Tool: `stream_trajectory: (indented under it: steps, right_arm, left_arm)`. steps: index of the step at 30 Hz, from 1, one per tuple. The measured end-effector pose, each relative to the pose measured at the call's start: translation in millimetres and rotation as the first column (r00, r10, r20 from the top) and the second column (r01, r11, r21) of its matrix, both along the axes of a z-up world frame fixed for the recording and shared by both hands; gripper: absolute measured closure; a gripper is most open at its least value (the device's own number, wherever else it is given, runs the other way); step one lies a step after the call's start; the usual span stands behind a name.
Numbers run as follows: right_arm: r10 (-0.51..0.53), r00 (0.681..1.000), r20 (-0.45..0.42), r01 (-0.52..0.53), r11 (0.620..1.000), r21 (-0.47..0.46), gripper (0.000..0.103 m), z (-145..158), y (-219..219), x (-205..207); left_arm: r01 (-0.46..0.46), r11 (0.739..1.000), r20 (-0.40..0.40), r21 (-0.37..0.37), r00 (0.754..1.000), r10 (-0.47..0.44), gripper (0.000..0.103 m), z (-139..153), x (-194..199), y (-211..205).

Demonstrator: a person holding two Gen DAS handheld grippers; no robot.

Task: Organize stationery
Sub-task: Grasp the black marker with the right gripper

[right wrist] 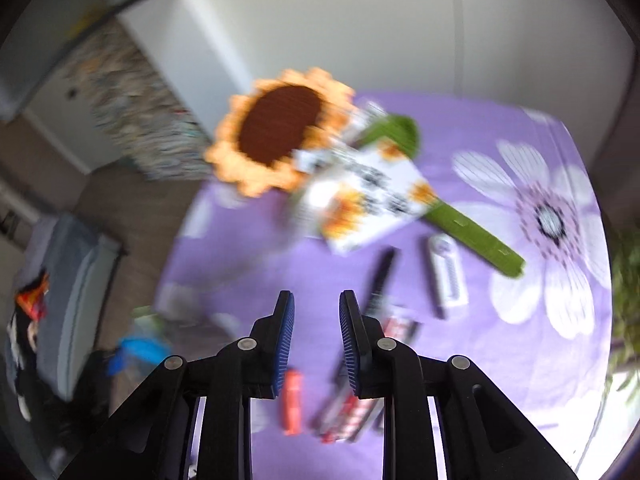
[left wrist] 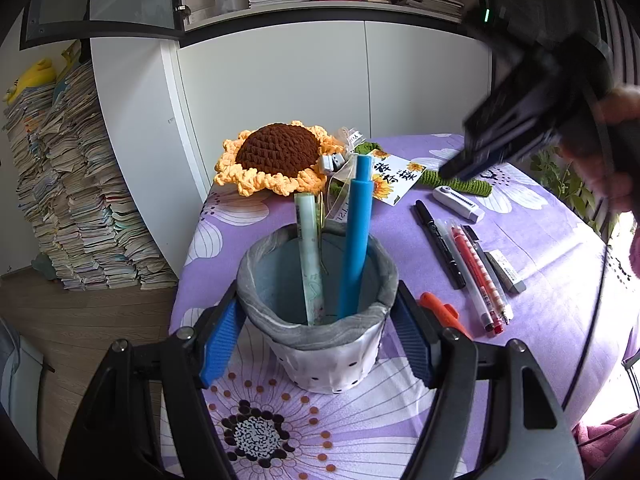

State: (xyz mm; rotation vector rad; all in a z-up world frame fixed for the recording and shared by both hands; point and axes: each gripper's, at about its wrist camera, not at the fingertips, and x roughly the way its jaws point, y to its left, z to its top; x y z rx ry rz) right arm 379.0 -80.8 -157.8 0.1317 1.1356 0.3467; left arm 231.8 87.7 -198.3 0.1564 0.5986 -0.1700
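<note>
While the pen holder (left wrist: 316, 312) sits clamped between the left gripper (left wrist: 316, 344) fingers, already carrying 2 pens upright, a blue one (left wrist: 356, 240) and a pale one (left wrist: 310, 256), the loose pens (left wrist: 476, 276) lie in a row on the table (left wrist: 540, 320) just to its right. Their long axes run roughly parallel, near ends toward the left wrist camera and far tips angled away toward the crocheted sunflower (left wrist: 276, 156).

An orange pen (left wrist: 444, 314) lies closest to the holder, beside the left gripper's right finger. A white correction tape (left wrist: 458, 198) and an eraser (left wrist: 508, 266) sit further out.

The right gripper (right wrist: 316, 344) is the free one and the nearer to the row. It points steeply down, fingers narrow with a small gap and nothing between them. In its blurred view the row lies below and slightly right of the fingers, the orange pen (right wrist: 293, 400) almost directly under the left pad.

Judgement: the next pick falls to the right hand, and the fingers look set to straddle a pen across its width.
</note>
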Motion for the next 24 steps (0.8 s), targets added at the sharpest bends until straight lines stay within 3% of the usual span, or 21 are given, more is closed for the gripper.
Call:
stream_trajectory:
  steps: [3,6,18,22,24]
  right_arm:
    - [-0.058,0.992,-0.116,0.056,0.998,-0.013,0.08,-40,-17,26]
    - [-0.078,0.984,-0.159,0.08,0.997,0.004,0.08,-60,-22,41]
    - [-0.102,0.976,-0.192,0.087,0.993,-0.084,0.08,-78,3,77]
    - [-0.083,0.987,-0.135,0.059,0.984,-0.169,0.085,-76,18,75]
    - [-0.08,0.988,-0.129,0.059,0.985,-0.163,0.086,-75,21,71]
  left_arm:
    - [0.001,1.0,-0.002,0.003,1.0,-0.001,0.033,0,0,0]
    - [0.001,1.0,-0.004,0.004,1.0,-0.001,0.033,0,0,0]
    - [0.0,1.0,-0.007,0.007,1.0,0.0,0.033,1,1,1]
    - [0.0,1.0,-0.008,0.006,1.0,0.0,0.033,1,1,2]
    - [0.0,1.0,-0.009,0.004,1.0,0.0,0.033,1,1,2]
